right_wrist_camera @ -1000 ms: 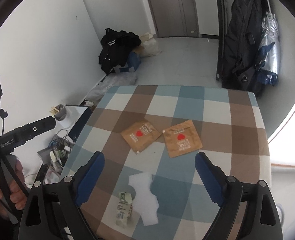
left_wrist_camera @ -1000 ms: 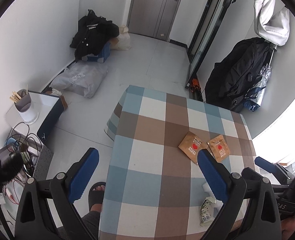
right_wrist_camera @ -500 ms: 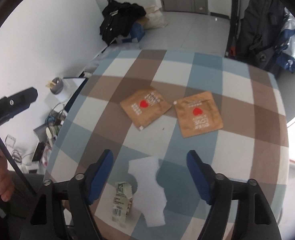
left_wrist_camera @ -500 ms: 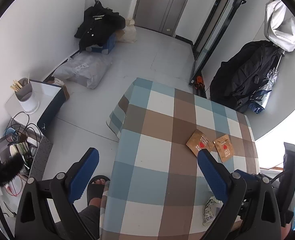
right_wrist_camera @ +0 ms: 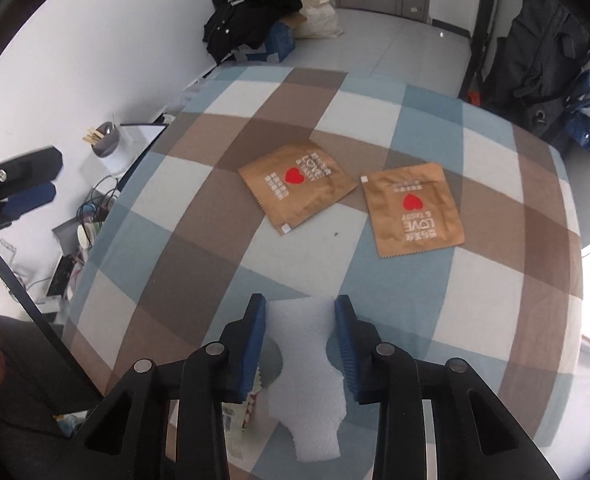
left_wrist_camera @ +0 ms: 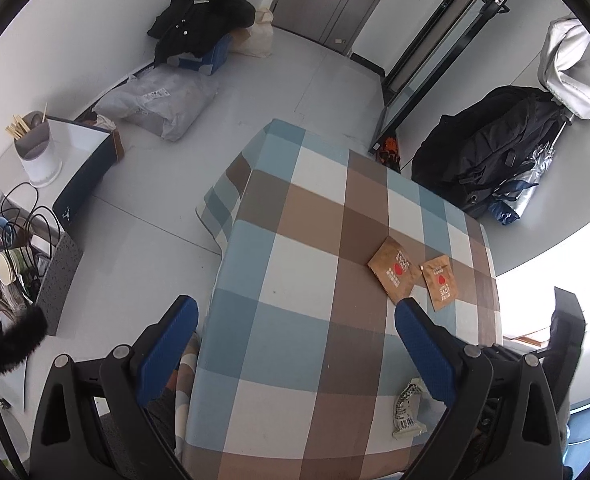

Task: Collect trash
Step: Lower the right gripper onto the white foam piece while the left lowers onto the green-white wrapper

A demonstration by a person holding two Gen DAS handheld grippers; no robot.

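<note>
Left wrist view first: a table [left_wrist_camera: 303,264] under a blue, brown and white checked cloth stands on a pale grey floor [left_wrist_camera: 279,80], with dark clothes heaped by the far wall and a black backpack [left_wrist_camera: 491,152] leaning at right. The left gripper [left_wrist_camera: 295,320] hangs over the table's near edge, blue pads spread wide, nothing between them. Two brown sachets [left_wrist_camera: 395,270] lie side by side towards the right edge; a crumpled wrapper [left_wrist_camera: 407,412] sits near the front.

Over to the right wrist view: same checked cloth, sachets up ahead. The right gripper [right_wrist_camera: 300,308] is down on a white foam scrap [right_wrist_camera: 307,364], jaws just been closing, scrap between them; whether the pads press its sides I cannot tell. The scrap's long axis runs along the fingers, far end pointing towards the sachets.
</note>
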